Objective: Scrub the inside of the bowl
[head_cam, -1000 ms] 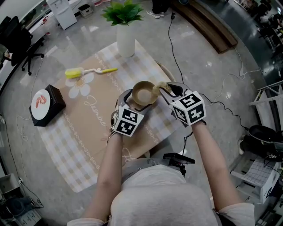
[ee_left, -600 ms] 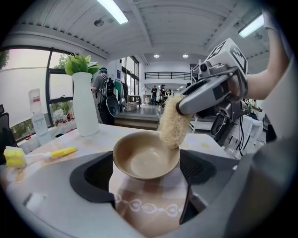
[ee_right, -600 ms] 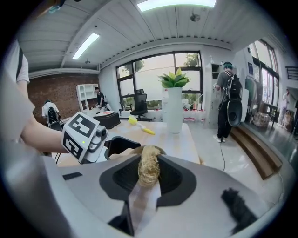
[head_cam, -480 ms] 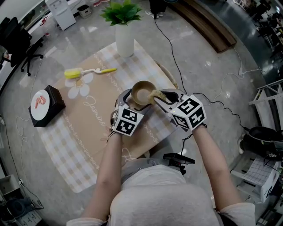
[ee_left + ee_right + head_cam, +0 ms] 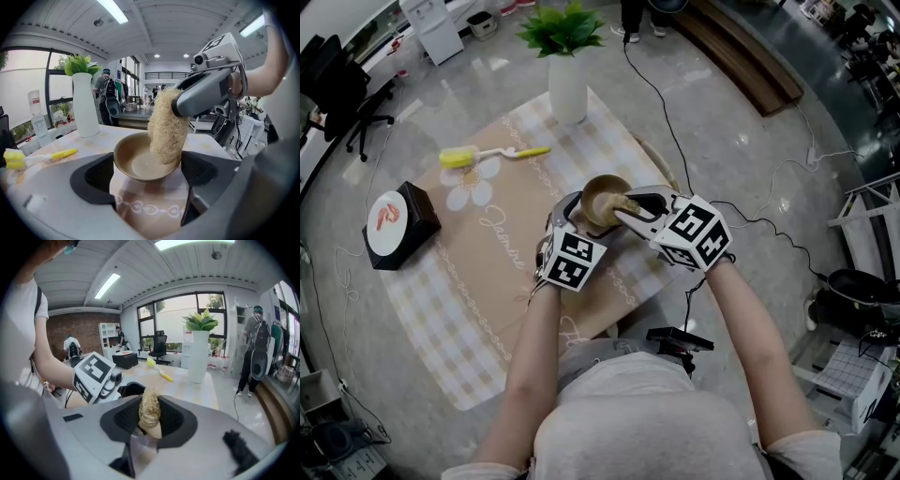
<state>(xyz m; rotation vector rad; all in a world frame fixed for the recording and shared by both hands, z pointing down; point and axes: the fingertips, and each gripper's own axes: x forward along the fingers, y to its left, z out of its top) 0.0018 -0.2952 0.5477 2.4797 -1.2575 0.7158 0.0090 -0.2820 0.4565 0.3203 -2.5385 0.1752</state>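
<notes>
The left gripper (image 5: 147, 172) clamps the tan bowl (image 5: 602, 199) by its sides on the checked tablecloth (image 5: 478, 248). A loofah scrubber (image 5: 165, 125), pinched in the right gripper (image 5: 150, 414), dips inside it. Hard sideways scrubbing could probably twist the bowl loose or tip it.

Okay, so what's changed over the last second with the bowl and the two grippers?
The right gripper swung in leftward, carrying the loofah scrubber from the right rim of the bowl down into it, staying shut on the scrubber throughout. The left gripper kept its clamp on the bowl. The bowl, yellow brush, vase and black box stayed put.
</notes>
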